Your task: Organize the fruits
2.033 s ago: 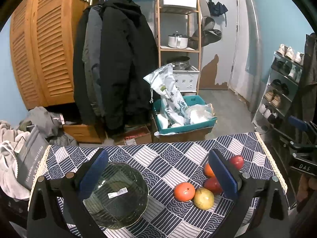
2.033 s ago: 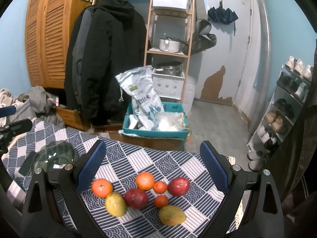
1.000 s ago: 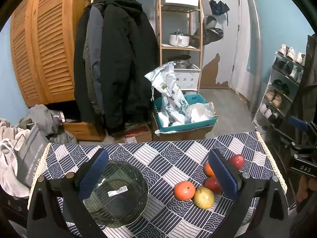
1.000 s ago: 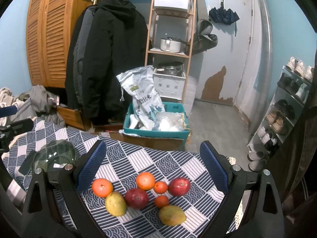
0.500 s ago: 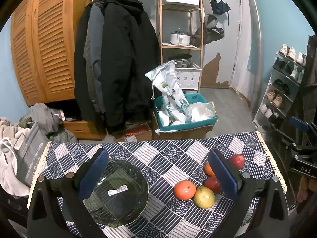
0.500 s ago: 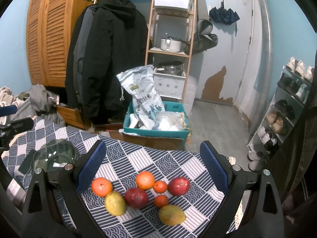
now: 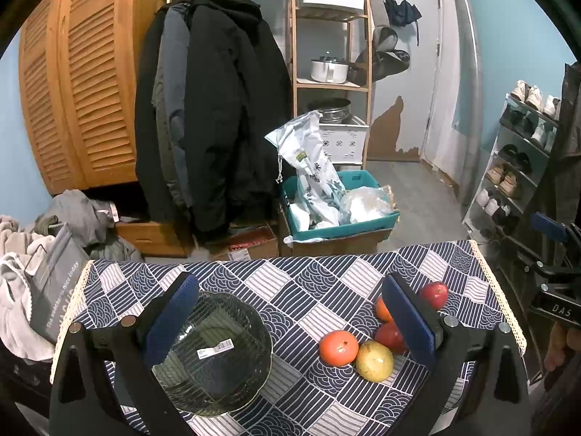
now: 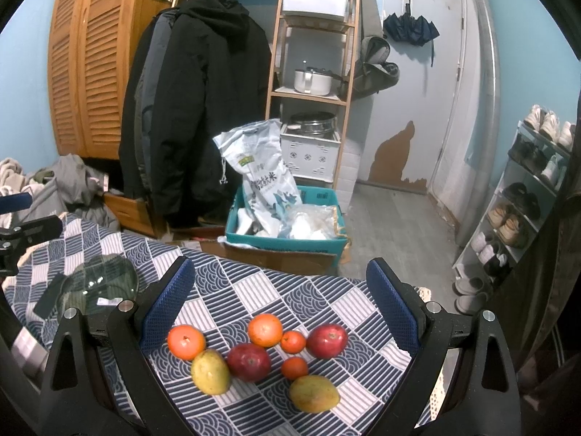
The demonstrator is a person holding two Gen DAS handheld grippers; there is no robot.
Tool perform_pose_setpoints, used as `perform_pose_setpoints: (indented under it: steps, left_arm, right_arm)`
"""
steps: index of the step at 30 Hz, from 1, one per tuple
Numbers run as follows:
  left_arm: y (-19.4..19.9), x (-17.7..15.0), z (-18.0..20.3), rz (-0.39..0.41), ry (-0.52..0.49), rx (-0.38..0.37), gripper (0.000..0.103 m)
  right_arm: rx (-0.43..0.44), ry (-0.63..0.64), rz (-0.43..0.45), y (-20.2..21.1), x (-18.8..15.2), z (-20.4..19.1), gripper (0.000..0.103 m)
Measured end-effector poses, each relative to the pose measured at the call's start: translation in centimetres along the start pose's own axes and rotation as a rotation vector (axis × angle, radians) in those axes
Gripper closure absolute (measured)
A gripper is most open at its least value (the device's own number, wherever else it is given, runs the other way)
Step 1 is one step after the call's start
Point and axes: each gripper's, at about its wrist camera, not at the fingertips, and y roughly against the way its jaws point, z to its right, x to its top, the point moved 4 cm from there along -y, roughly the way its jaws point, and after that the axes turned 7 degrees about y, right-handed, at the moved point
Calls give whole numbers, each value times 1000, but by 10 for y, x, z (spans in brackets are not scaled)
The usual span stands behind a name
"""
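While both views barely shift from a second ago, left tongs point(image 7: 290, 321) stay spread wide over the glass bowl point(image 7: 214, 354), empty. Right tongs point(image 8: 277, 303) also gape, holding nothing, above the fruit pile point(image 8: 254, 356). Fruit sits unmoved on the checked surface point(image 8: 290, 290), right of the bowl.
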Motion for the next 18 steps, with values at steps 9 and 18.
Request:
perform_pose_setpoints:
  steps: [9,18]
  left_arm:
    - [-1,-1,0,-4,2,-3,1]
    - [-15,-6,4,-48,-3,-3,1]
  right_arm:
    - [0,1,-1,0,0,0,9]
    - [-6,2,-19,-5,-7,-2,9]
